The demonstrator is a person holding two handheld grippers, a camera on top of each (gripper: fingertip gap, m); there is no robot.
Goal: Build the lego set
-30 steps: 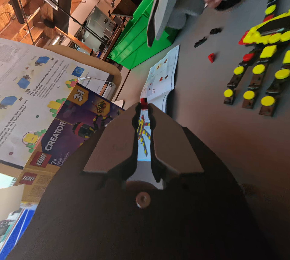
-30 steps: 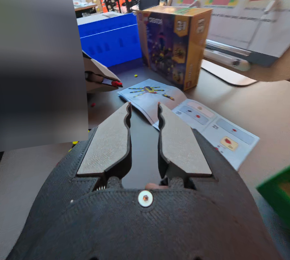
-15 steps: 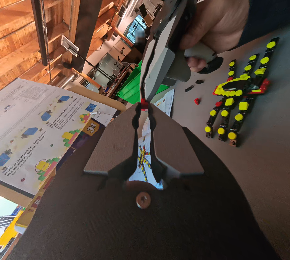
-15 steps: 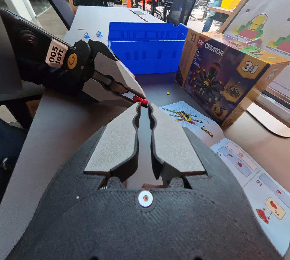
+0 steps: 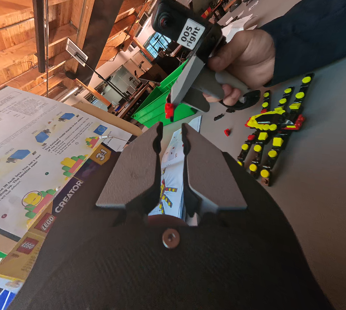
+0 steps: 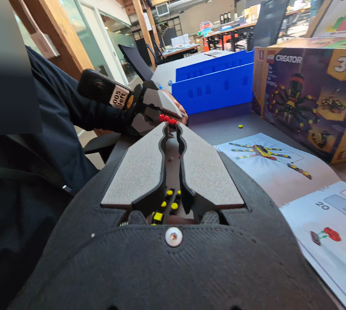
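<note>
A small red piece (image 5: pixel 169 110) is pinched in the tips of my right gripper (image 5: pixel 171 104), held in the air just beyond my left gripper (image 5: pixel 171 128), whose jaws stand apart and empty. In the right wrist view, my right gripper (image 6: pixel 171 126) is nearly closed on the red piece (image 6: pixel 167 119), with the left gripper (image 6: pixel 169 116) open right behind it. The black, yellow and red spider model (image 5: pixel 271 128) lies on the grey table (image 5: pixel 309 179) to the right. Part of it shows under my right fingers (image 6: pixel 168 205).
An open instruction booklet (image 6: pixel 262 160) and the set's box (image 6: pixel 299 98) lie ahead. A blue bin (image 6: pixel 211 91) and a green bin (image 5: pixel 159 104) stand at the back. A loose red piece (image 5: pixel 227 132), a black piece (image 5: pixel 219 117) and a yellow stud (image 6: pixel 240 126) lie on the table. My left and right fingertips are right by each other.
My left gripper held the red piece shut; the right gripper came in and closed on it. The left jaws have opened, and the piece now sits in the right gripper.
</note>
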